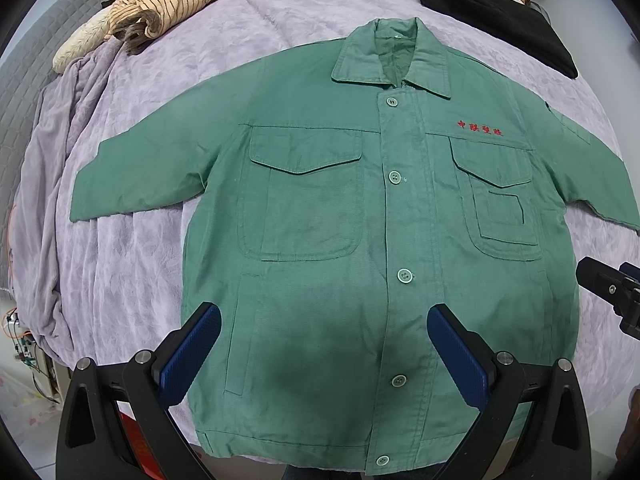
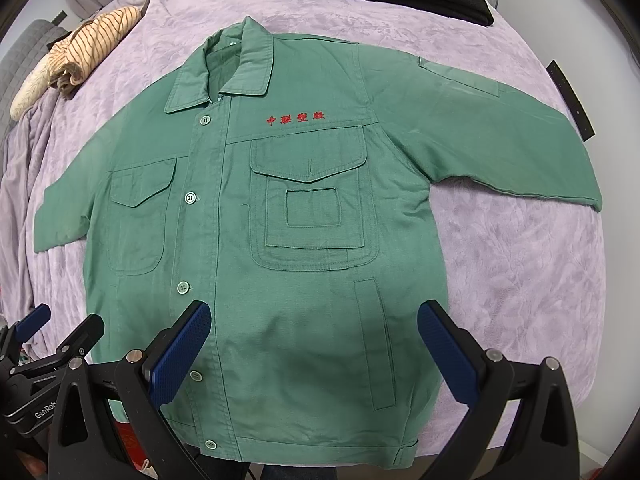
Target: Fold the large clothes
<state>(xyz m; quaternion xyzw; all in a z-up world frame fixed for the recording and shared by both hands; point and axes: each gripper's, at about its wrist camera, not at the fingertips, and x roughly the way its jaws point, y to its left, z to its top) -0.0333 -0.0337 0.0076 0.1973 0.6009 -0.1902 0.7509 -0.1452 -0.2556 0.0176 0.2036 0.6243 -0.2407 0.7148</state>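
A green work jacket point(image 1: 340, 216) lies flat and face up on a lilac bedspread point(image 1: 132, 264), buttoned, with both sleeves spread out and the collar at the far side. It has red embroidered characters on the chest and also shows in the right wrist view point(image 2: 280, 240). My left gripper point(image 1: 324, 320) is open and empty, hovering above the jacket's lower front near the hem. My right gripper point(image 2: 314, 316) is open and empty above the lower right side of the jacket. The left gripper shows at the left edge of the right wrist view point(image 2: 60, 328).
A striped beige garment point(image 1: 160, 4) lies bunched at the far left of the bed. A folded black garment point(image 1: 496, 12) lies at the far right. A grey quilted headboard point(image 1: 24, 76) stands at the left. The bed's near edge runs just below the hem.
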